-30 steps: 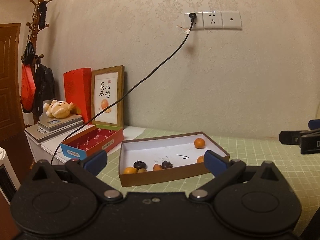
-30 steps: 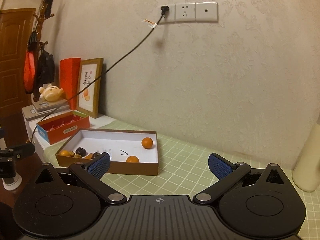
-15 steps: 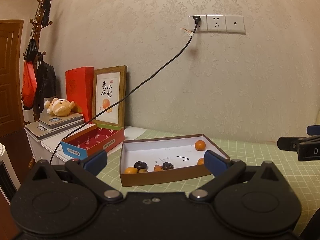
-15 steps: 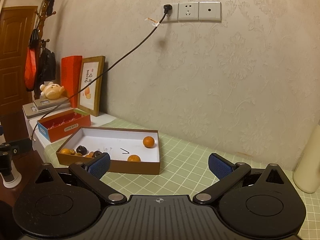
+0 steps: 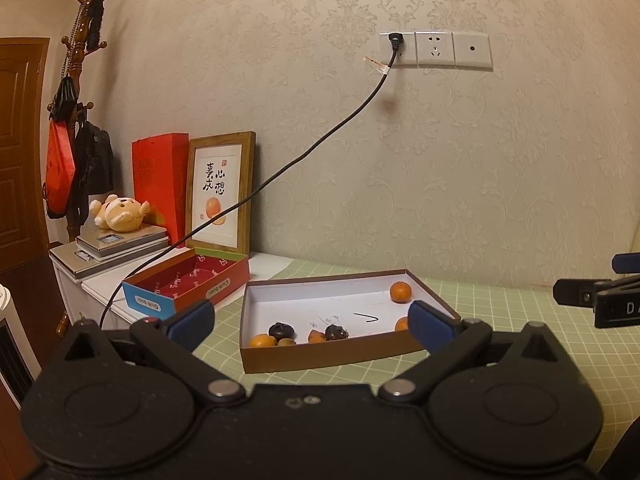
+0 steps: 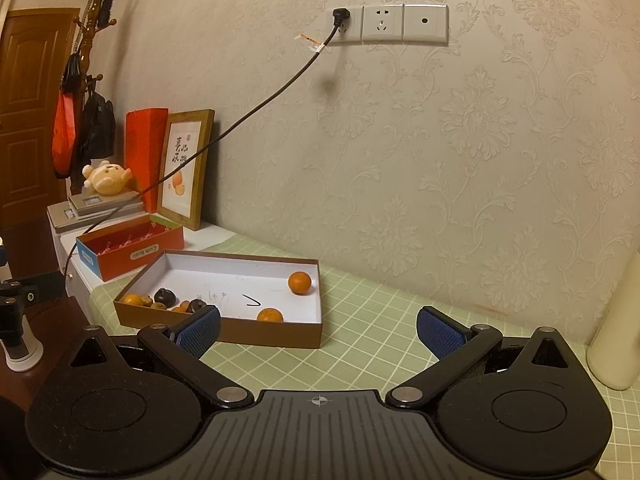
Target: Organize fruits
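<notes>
Both grippers, left gripper point(image 5: 311, 316) and right gripper point(image 6: 318, 326), have drifted slightly, jaws wide, empty; two oranges point(image 6: 299, 282) sit apart in the box point(image 6: 276, 337).

— where does the left wrist camera sit?
— low, behind its own left gripper point(image 5: 310, 320), facing the wallpapered wall across the green mat point(image 5: 500, 308). the brown tray point(image 5: 332, 354) lies straight ahead, just beyond the fingertips.
— and the right one?
— same low pose behind the right gripper point(image 6: 318, 328), further along the mat, facing the same wall; the tray point(image 6: 224, 330) falls ahead and to its left, seen more from the end.
— what do both share?
— the tray, the wall sockets point(image 5: 436, 50) point(image 6: 390, 24), the framed picture point(image 5: 220, 192) point(image 6: 186, 168), and the red box point(image 5: 184, 284) point(image 6: 128, 250). each also catches an edge of the other rig at its side.
</notes>
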